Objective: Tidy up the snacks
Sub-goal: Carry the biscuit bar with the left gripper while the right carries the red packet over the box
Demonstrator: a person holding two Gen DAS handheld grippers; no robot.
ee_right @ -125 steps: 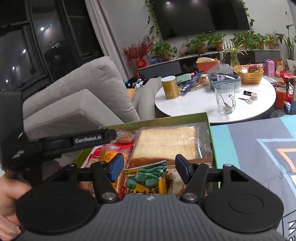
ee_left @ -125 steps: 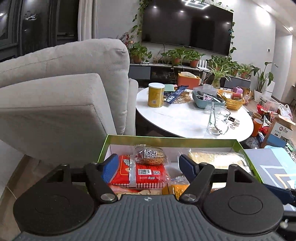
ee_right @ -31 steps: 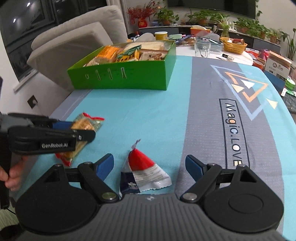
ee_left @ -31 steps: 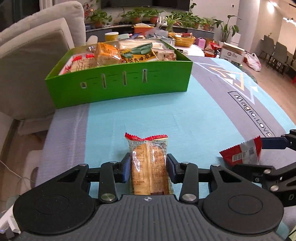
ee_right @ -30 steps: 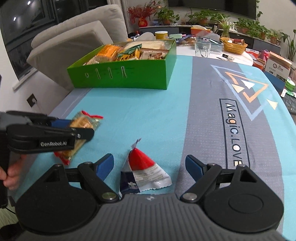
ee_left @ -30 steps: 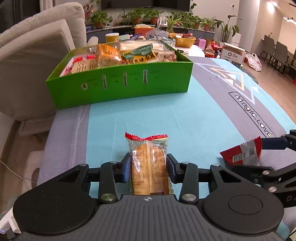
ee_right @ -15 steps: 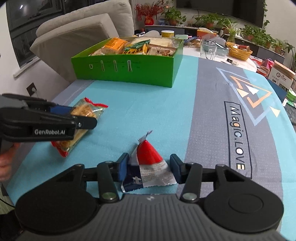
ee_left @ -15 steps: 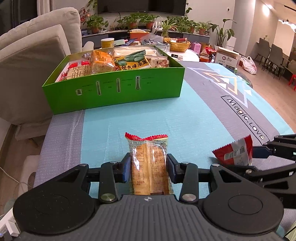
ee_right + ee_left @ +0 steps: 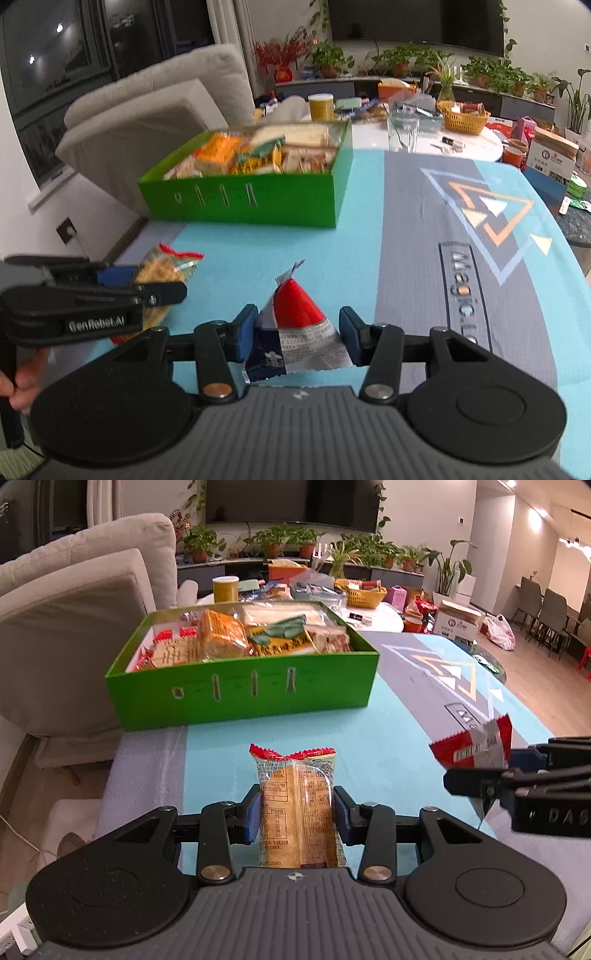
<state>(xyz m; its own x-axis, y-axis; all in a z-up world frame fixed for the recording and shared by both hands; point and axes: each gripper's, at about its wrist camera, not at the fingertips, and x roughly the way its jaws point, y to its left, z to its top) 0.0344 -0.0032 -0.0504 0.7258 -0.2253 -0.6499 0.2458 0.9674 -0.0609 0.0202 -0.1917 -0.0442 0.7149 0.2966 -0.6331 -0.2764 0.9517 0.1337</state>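
Left hand-held gripper (image 9: 295, 818) clamped on clear-wrapped cake (image 9: 298, 808), right hand-held gripper (image 9: 297, 334) pinching red-white packet (image 9: 301, 332); both held near, above desk (image 9: 388, 753), likely for dropping into far green box (image 9: 240, 694).

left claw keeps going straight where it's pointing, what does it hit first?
Probably the teal tablecloth, since the left claw tilts downward; if it clears that, the green box. Depth is unclear.

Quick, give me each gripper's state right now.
Left gripper: shut on the clear cake packet.
Right gripper: shut on the red and silver snack packet.
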